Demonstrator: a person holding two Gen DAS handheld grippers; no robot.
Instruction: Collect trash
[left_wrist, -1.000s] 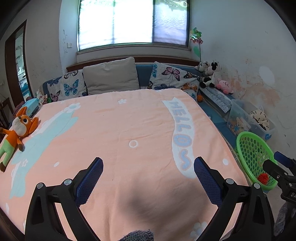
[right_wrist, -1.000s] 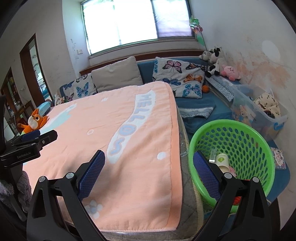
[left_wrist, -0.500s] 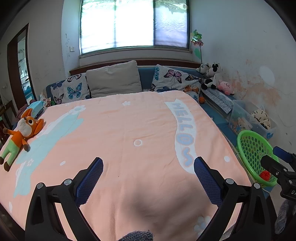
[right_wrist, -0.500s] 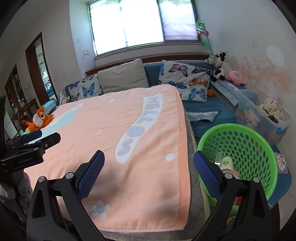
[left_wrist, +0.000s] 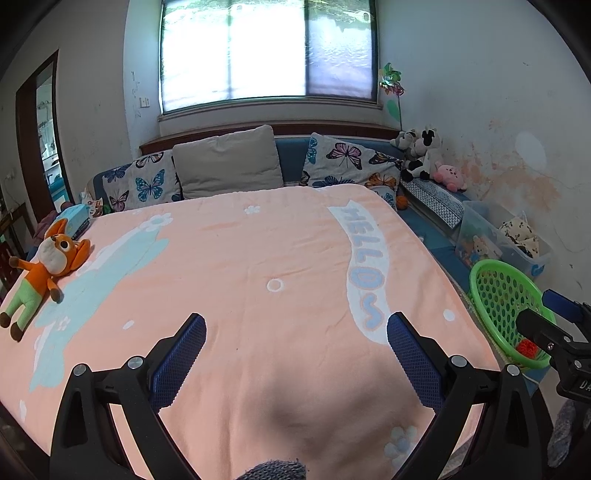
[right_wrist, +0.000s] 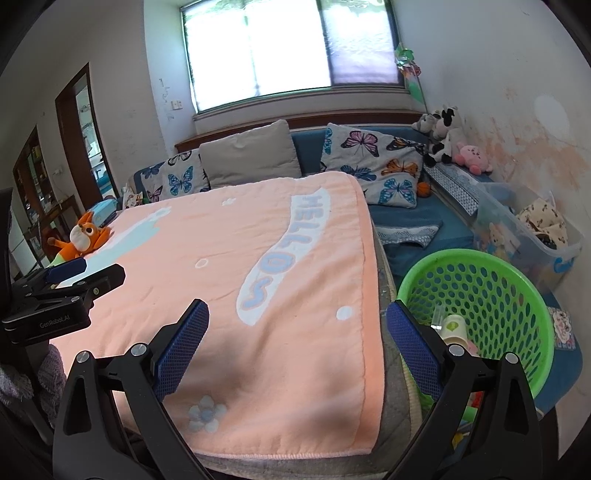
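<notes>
We hold our left gripper (left_wrist: 295, 354) level above the near end of the bed (left_wrist: 258, 258), its two blue-padded fingers (left_wrist: 180, 354) spread wide with nothing between them. Our right gripper (right_wrist: 297, 350) hangs over the bed's near right corner, its fingers (right_wrist: 413, 350) equally wide apart and empty. Each gripper shows in the other's view, side by side and apart. A grey knitted sleeve (right_wrist: 22, 384) shows behind the left one.

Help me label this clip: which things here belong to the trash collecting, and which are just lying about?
Job: green basket, paper cup inside it, left gripper and right gripper, both open and empty.
Lying about: fox plush, butterfly pillows, clear storage bin.
</notes>
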